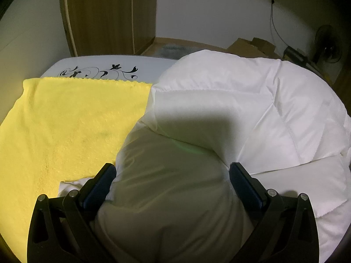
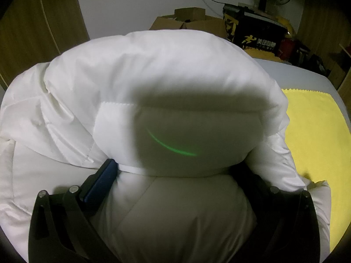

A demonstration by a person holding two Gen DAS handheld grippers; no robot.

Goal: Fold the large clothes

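At the bottom of the left wrist view, our left gripper [image 1: 173, 171] stands spread wide, and a thick roll of the white padded jacket [image 1: 230, 100] bulges up between its fingers. The blue pads [image 1: 103, 182] lie against the fabric on both sides, but we cannot tell whether they pinch it or whether the padding just fills the gap.

The right gripper [image 2: 175, 168] is much the same at the bottom of its own view: as wide as it goes, with a fat quilted fold of the jacket [image 2: 166, 72] swelling between the fingers. Only the left-hand pad [image 2: 101, 182] shows; the other finger is buried under cloth at lower right.

Beyond the fingers the jacket lies heaped across the middle of both frames. It rests on a yellow towel [image 1: 65, 120] that covers a white table [image 1: 94, 63] with a black floral print, at upper left of the left view.

We judge the garment light, soft, springy and somewhat slick. A puffy panel would likely squeeze out of a grip, so hold at a stitched seam or hem.

Farther off, cardboard boxes [image 2: 188, 19] and a fan [image 1: 329, 43] stand by the wall.
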